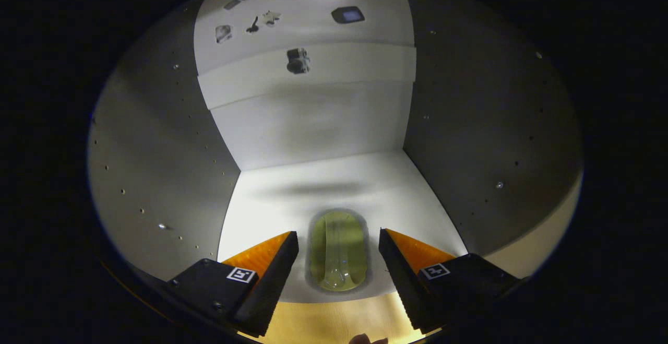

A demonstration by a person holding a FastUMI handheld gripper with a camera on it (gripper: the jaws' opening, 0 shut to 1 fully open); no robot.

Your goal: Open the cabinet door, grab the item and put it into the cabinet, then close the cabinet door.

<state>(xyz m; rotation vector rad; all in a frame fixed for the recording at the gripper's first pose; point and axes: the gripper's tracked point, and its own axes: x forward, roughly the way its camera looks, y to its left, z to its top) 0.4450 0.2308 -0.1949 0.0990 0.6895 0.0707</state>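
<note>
I am looking into the open white cabinet (313,125). A yellow-green translucent oval item (338,250) lies on the cabinet floor (334,187) near its front lip. It sits between my two fingers, with a gap on each side, so neither finger (271,265) touches it. My gripper (338,271) is open, its orange and black fingers at the cabinet's front edge. The back wall and both side walls surround the item.
The cabinet's grey side walls (156,166) with rows of small holes stand close on both sides. A white ledge (313,72) crosses the back wall higher up. A wooden surface (334,318) lies just below the cabinet floor, under the fingers.
</note>
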